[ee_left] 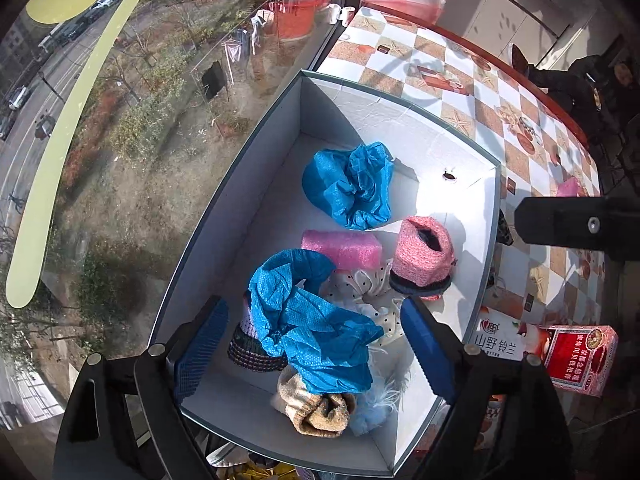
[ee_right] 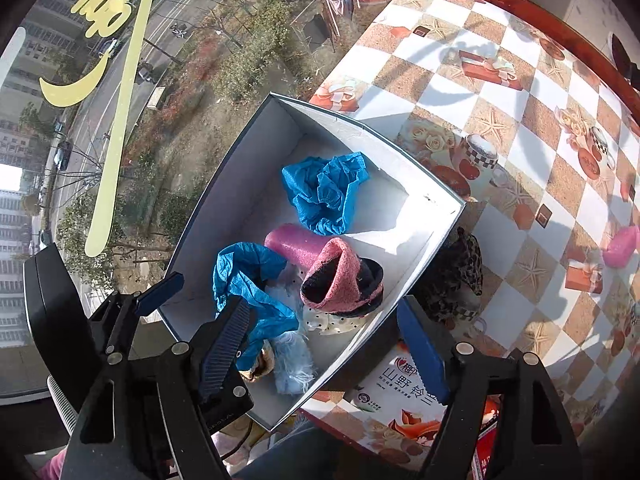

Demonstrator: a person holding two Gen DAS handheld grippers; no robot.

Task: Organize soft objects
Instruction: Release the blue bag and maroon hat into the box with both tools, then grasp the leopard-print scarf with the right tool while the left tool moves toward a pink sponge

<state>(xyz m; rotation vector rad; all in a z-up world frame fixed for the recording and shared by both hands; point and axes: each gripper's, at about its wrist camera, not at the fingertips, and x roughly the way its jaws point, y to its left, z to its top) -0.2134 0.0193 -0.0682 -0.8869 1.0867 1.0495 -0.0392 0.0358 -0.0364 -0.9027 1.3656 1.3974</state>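
Box: a white box [ee_left: 400, 136] with tall walls sits on the checked table [ee_left: 516, 160], right beside a big window [ee_left: 120, 120].
Soft things inside: two crumpled blue covers [ee_left: 352, 184] [ee_left: 316, 324], a pink foam roll [ee_left: 340, 248], a pink knit slipper [ee_left: 420, 256], a white dotted cloth [ee_left: 368, 292], a tan fuzzy sock [ee_left: 320, 412], a pale blue fluffy bit [ee_left: 376, 404] and a dark knit piece [ee_left: 248, 352].
Still outside: a leopard-print cloth [ee_right: 456, 276] lies on the table, touching the box's outer wall. A small pink soft thing [ee_right: 620, 248] lies well apart, farther along the table.
Left gripper: the left gripper [ee_left: 316, 352] hangs over the near end of the box. Its blue fingers [ee_left: 200, 352] are spread wide, with nothing pinched. The near blue cover lies under them.
Right gripper: the right gripper [ee_right: 324, 352] is spread too and holds nothing. One finger is over the box and the other is over a printed carton [ee_right: 400, 396].
How they feel: all look light and squishy. They likely will not break or slip much. The thin blue covers may snag on the finger ridges.
Where to grab: pinch a thick bunch in the middle of the leopard cloth, not a loose edge.
Edges: the box walls are tall and thin, so a bump could tip or slide the box. The window is close on one side.
Open room: the far half of the box floor is mostly bare. The table past the box is roomy.
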